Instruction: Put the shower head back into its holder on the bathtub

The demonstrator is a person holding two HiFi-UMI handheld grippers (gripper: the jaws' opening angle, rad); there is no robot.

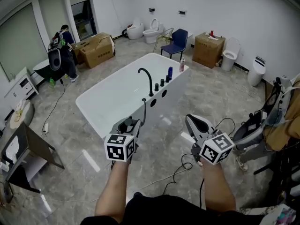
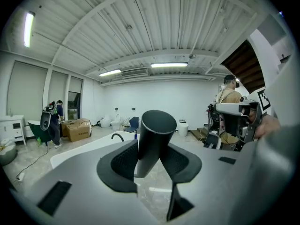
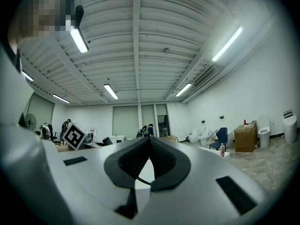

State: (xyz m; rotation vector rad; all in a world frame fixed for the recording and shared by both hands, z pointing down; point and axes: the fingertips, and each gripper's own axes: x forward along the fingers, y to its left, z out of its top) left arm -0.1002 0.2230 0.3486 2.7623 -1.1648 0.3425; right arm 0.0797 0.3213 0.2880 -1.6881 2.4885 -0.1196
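The room is bright and evenly lit by long white fluorescent ceiling tubes (image 3: 78, 40), which show overhead in both gripper views and flare slightly at their edges. The plain white walls (image 1: 225, 8) spread the light, so shadows are faint and soft-edged. The glossy grey marbled floor (image 1: 211, 95) carries pale streaks of reflected glare nearby, and the white oval bathtub (image 1: 112, 95) looks almost washed out. All three views bow straight lines toward the edges and darken to black in the corners. In the gripper views the nearest foreground is soft and the far room is clearer.
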